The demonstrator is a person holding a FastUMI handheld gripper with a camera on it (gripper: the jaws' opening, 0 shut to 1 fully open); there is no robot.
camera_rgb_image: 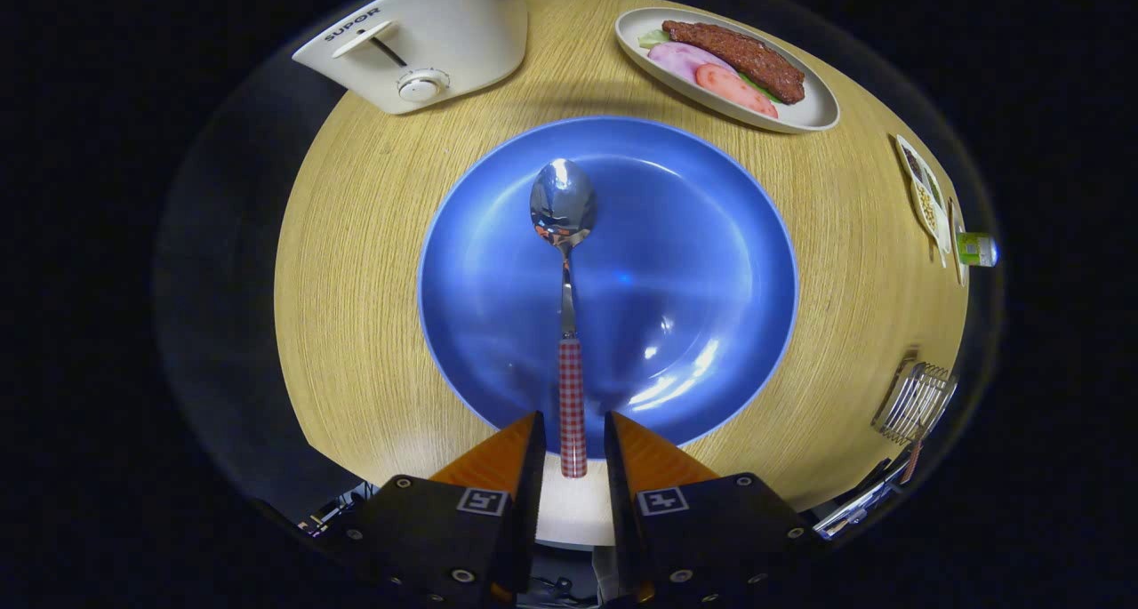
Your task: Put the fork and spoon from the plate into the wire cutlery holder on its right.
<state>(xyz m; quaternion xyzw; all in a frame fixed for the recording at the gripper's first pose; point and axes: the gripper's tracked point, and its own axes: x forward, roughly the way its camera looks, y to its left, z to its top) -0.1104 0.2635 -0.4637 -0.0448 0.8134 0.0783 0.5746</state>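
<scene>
Blue plate (676, 262) fills the middle of the frame on a wooden desk (356, 262). On it lies the spoon (565, 262), bowl pointing up-frame, its checked handle running down between the claw (573, 440) fingers, which stand slightly apart, not touching it. At the lower right stands the wire holder (916, 402). A toaster (427, 36) sits upper left, a food dish (729, 62) upper right.

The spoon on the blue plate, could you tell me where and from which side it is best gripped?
Grip the spoon by its checked handle, coming in from the handle end over the near rim of the blue plate. The handle already lies straight between the open fingers of the claw, with the bowl pointing away, so closing there should work.
</scene>
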